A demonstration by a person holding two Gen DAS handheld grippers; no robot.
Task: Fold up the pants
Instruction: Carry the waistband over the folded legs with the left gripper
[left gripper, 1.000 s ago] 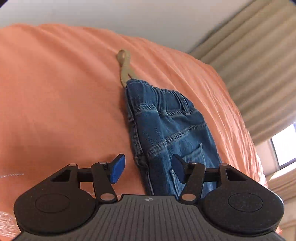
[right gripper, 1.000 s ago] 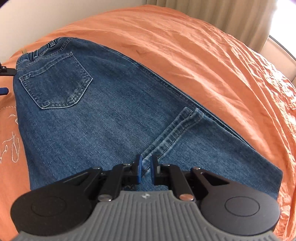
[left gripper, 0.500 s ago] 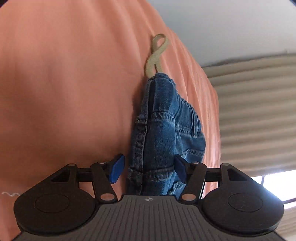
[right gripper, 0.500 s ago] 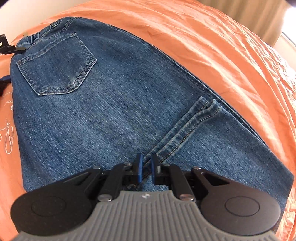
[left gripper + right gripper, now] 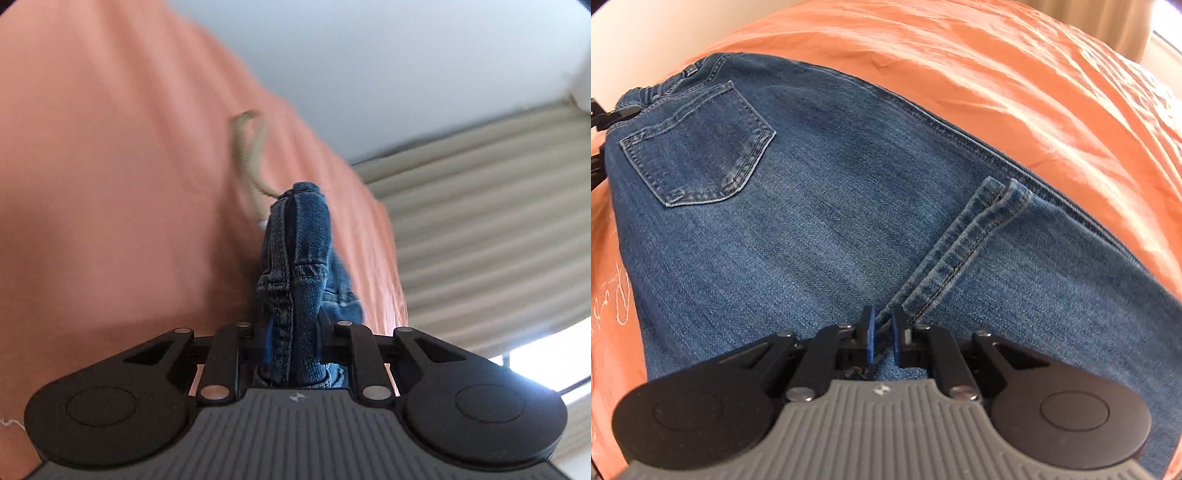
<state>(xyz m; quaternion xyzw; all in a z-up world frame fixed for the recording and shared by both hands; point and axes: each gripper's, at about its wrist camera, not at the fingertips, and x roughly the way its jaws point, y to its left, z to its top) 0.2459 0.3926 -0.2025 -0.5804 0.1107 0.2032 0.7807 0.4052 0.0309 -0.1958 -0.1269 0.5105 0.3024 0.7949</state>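
Blue denim pants point(image 5: 831, 206) lie folded on an orange bedspread point(image 5: 1015, 85), back pocket up, with the leg hems point(image 5: 964, 251) lying across the legs. My right gripper point(image 5: 881, 334) is shut on the pants fabric by the hems at the near edge. My left gripper point(image 5: 291, 343) is shut on the waistband end of the pants point(image 5: 299, 258), which stands bunched between the jaws. A beige drawstring point(image 5: 251, 155) trails from the waistband over the bedspread point(image 5: 110, 184). The left gripper's tip also shows at the left edge of the right wrist view point(image 5: 602, 114).
A white wall point(image 5: 369, 74) rises behind the bed. Beige pleated curtains point(image 5: 480, 221) hang to the right, with a bright window point(image 5: 546, 354) below them. White stitching point(image 5: 613, 306) marks the bedspread at the left.
My left gripper has moved onto the waistband and closed on it, bunching the denim. My right gripper stayed shut and the pants shifted slightly in its view.
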